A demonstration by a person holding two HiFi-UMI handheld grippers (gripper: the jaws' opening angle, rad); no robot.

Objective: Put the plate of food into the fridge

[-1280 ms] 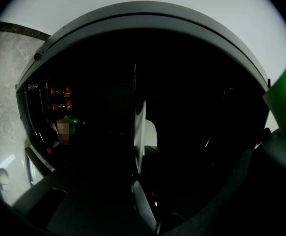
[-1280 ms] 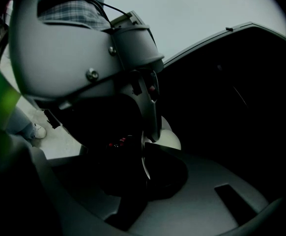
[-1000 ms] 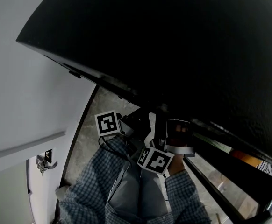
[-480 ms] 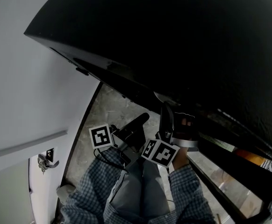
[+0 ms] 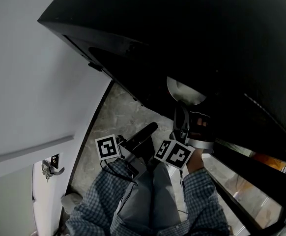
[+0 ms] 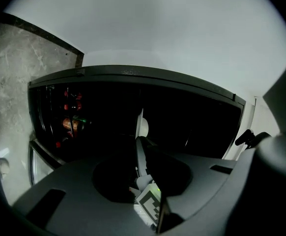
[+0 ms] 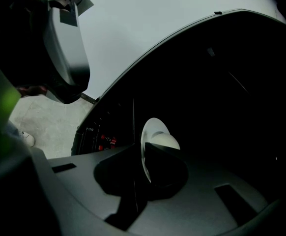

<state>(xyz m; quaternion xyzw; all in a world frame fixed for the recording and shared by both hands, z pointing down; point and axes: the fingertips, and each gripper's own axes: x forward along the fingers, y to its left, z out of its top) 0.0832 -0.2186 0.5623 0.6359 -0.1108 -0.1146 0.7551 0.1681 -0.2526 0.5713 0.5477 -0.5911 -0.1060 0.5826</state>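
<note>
plate [image 5: 185, 91] has risen to 12 o'clock into the dark fridge [image 5: 216, 38], right gripper [image 5: 180, 114] fingers clamping its rim, left gripper [image 5: 150, 128] fingers closed, empty.

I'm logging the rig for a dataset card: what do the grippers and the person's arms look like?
The left gripper and right gripper are black, with grey housings in their own views. Each bears a white cube with black square markers. A black cable loops beside the left one. The sleeves are blue-grey check.
</note>
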